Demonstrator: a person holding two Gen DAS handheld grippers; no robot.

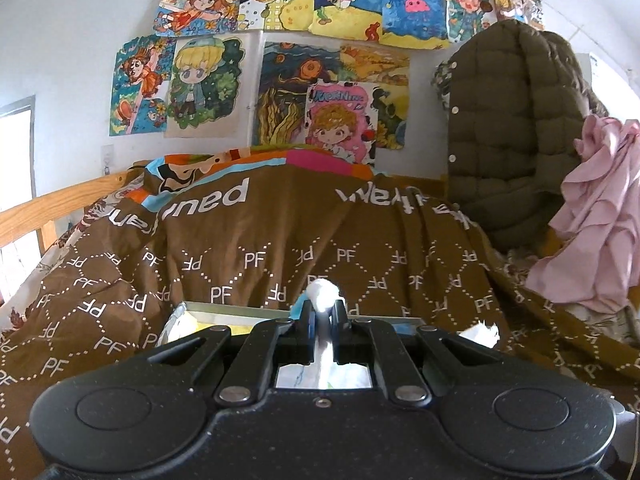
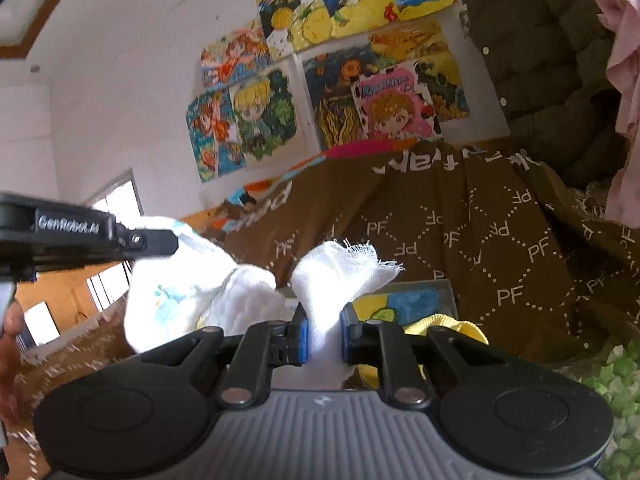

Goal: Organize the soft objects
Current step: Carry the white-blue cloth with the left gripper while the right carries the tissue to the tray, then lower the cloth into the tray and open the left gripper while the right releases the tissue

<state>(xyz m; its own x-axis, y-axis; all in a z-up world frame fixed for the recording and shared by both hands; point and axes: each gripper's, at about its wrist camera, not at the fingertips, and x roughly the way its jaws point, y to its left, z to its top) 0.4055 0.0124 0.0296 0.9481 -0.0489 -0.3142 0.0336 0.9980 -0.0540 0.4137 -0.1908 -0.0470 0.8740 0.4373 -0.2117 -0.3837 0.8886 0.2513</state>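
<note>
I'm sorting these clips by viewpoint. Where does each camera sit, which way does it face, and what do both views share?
Left wrist: sits on the left gripper, facing a bed's brown blanket and wall drawings; the gripper shows, shut on white cloth.
Right wrist: sits on the right gripper, facing the same bed from further right; the gripper shows shut on white cloth, with the left gripper and a hand at left.
Shared: blanket, drawings, cloth, olive jacket, pink garment.

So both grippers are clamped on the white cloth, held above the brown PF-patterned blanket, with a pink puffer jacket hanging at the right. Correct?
Not quite: the puffer jacket is olive-brown, as the left wrist view shows; the pink thing beside it is a loose garment. The left gripper, right gripper, white cloth and blanket are as stated.
</note>
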